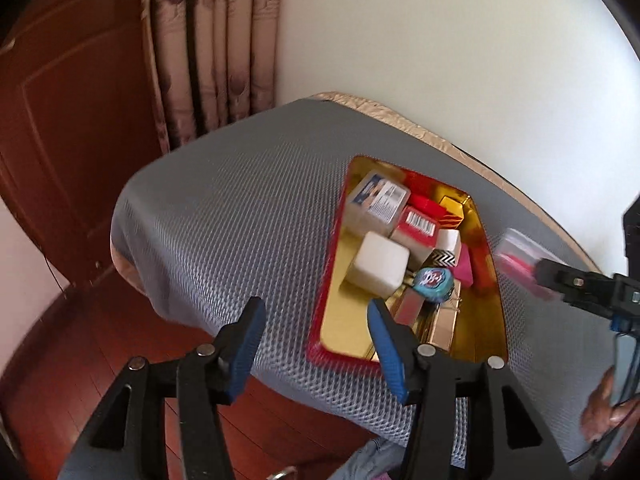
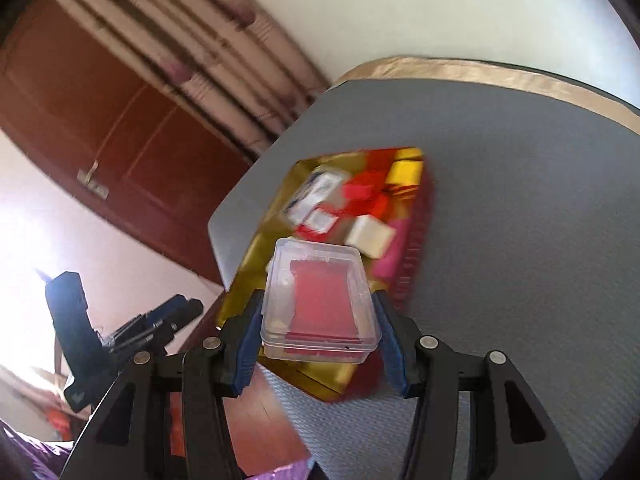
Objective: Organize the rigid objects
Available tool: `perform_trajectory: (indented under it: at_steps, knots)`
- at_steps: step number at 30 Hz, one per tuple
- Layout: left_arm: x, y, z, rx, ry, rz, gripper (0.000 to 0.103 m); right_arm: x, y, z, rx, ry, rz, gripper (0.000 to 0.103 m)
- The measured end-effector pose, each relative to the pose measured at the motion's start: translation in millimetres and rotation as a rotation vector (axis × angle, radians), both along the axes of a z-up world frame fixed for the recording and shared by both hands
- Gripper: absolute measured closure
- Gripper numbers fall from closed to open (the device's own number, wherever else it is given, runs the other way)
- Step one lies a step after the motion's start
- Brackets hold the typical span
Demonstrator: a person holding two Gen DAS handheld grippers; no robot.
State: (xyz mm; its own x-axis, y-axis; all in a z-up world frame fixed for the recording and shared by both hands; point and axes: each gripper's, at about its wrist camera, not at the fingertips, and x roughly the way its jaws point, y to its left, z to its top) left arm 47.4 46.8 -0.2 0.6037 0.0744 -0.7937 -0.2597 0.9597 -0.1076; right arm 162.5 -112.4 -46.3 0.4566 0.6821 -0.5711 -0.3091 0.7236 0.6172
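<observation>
A red tray with a gold inside [image 1: 344,332] lies on the grey mat of the table and holds several small boxes, a white cube [image 1: 378,264] and a round blue tape [image 1: 434,280]. My left gripper [image 1: 316,316] is open and empty, just above the tray's near left corner. My right gripper [image 2: 318,312] is shut on a clear plastic case with red cards [image 2: 320,306] and holds it above the tray's [image 2: 256,264] near end. The case shows blurred in the left wrist view [image 1: 520,258], to the right of the tray.
The grey mesh mat [image 1: 224,216] covers a round table with a beige rim [image 1: 404,118]. A curtain [image 1: 212,48] and a brown wooden door [image 1: 68,128] stand behind. The wooden floor [image 1: 52,344] lies below the table's near edge.
</observation>
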Motion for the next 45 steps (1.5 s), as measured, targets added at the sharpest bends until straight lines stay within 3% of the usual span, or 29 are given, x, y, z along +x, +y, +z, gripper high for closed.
perform_trajectory:
  at_steps: [10, 14, 28, 33, 35, 40, 45]
  knots:
    - [3.4, 6.0, -14.7, 0.014, 0.025, -0.006, 0.049, 18.6, 77.6, -6.3, -0.150, -0.028, 0.046, 0.053]
    - [3.2, 10.8, -15.4, 0.009, 0.015, 0.001, 0.049, 18.1, 87.4, -8.2, -0.220, -0.056, 0.033, 0.053]
    - [3.9, 7.4, -16.8, 0.075, 0.022, -0.002, 0.049, 8.7, 101.2, -16.6, -0.295, -0.086, 0.002, 0.051]
    - [1.0, 3.1, -10.8, 0.113, -0.014, -0.023, 0.049, -13.5, 93.9, 0.2, -0.293, -0.160, -0.059, 0.035]
    - [-1.3, 1.4, -8.4, 0.104, -0.028, -0.036, 0.049, -28.2, 92.1, 10.5, -0.326, -0.217, -0.107, 0.022]
    - [-12.1, -10.7, 6.6, 0.115, -0.103, -0.090, 0.049, -79.9, 76.5, 41.6, -0.393, -0.395, -0.323, 0.001]
    - [-22.8, -26.0, 18.9, 0.160, -0.148, -0.119, 0.049, -109.3, 62.5, 59.6, -0.452, -0.460, -0.472, 0.001]
